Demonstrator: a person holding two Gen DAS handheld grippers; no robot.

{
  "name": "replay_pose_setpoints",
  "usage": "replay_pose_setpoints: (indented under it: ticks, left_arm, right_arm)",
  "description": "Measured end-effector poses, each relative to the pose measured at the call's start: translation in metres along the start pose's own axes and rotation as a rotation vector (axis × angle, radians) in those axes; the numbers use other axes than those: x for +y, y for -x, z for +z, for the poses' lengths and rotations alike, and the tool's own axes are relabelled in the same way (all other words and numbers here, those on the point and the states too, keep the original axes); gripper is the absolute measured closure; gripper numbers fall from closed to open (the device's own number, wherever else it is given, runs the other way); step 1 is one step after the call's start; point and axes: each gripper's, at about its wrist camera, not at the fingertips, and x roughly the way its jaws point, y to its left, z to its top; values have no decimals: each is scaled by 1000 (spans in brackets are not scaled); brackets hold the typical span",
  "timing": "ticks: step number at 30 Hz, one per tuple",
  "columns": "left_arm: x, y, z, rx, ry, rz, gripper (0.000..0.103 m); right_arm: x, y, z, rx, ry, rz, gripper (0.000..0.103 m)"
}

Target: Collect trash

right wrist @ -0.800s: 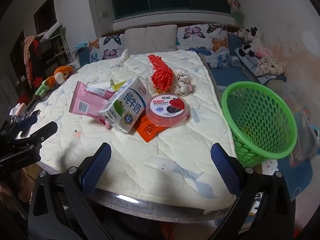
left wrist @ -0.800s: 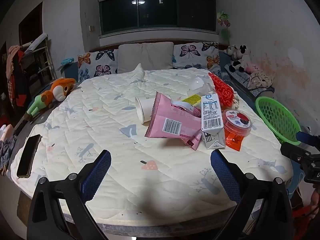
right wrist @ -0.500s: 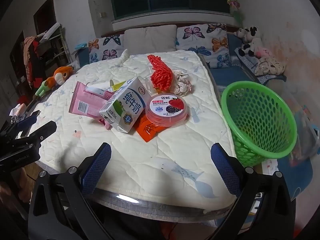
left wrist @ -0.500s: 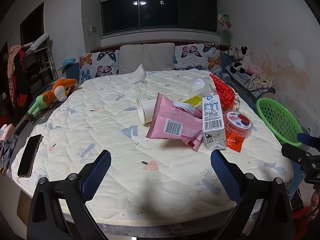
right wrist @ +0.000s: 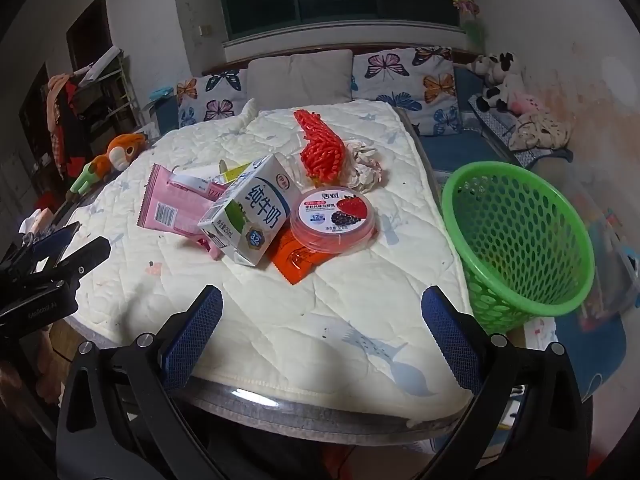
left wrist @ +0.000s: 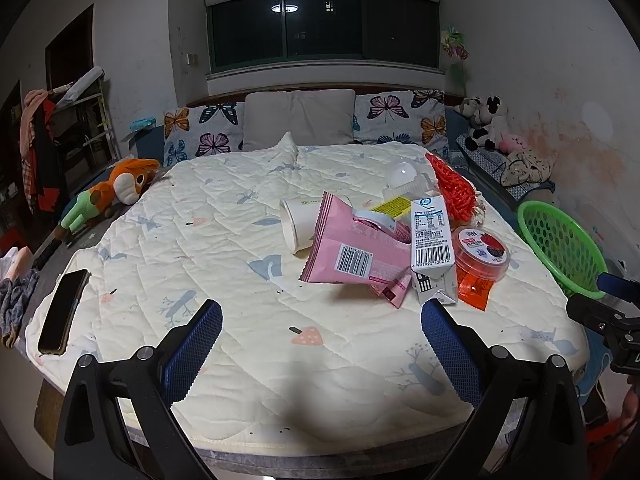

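Both claws spread wide and empty: left gripper (left wrist: 321, 332) with blue ribbed pads hanging over the near edge of the cream quilted bed cover (left wrist: 224, 240), right gripper (right wrist: 321, 320) likewise over the cover's near right corner, neither touching anything.

Trash heaped right of centre on the cover, well beyond both sets of fingertips. Nearest: white milk carton with blue and green print (right wrist: 248, 210), lying tilted, barcode side turned to the left wrist view (left wrist: 433, 240). Just right of it, touching: round red yogurt tub with a berry-printed lid (right wrist: 335, 216), sitting on a flat orange foil sachet (right wrist: 294, 262). Left of the carton, leaning against it: pink snack bag with a barcode (left wrist: 352, 252), with a small pink wrapper (left wrist: 394, 290) poking out beneath. Behind the bag: white paper cup on its side (left wrist: 298, 220), mouth to the near left, and a yellow labelled packet (left wrist: 394, 205) partly hidden. Farther back: red foam net sleeve (right wrist: 322, 148), crumpled white tissue (right wrist: 364, 164) beside it, and a clear plastic dome-shaped item (left wrist: 404, 174), not clearly identifiable.

Green perforated plastic basket (right wrist: 516, 240) off the right edge of the bed, near the right claw, open side up and tilted, seemingly empty.

Dark phone (left wrist: 64, 310) flat at the near left edge; orange and green plush toy (left wrist: 108, 196) at the far left.
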Motion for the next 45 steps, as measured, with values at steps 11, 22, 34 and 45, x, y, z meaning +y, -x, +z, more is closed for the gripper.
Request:
replay_pose_setpoints:
  ticks: [11, 22, 34, 45]
  left_arm:
    - [0, 0, 0, -1, -2, -1, 6]
    - [3, -2, 1, 0, 4, 2, 6]
    - [5, -2, 1, 1, 2, -1, 6]
    - [7, -4, 1, 4, 6, 1, 6]
  right_arm:
    - [0, 0, 1, 0, -3, 2, 4]
    - [0, -1, 1, 1, -3, 2, 4]
    - [0, -5, 1, 4, -3, 5, 4]
    - [-1, -6, 2, 5, -5, 8, 4]
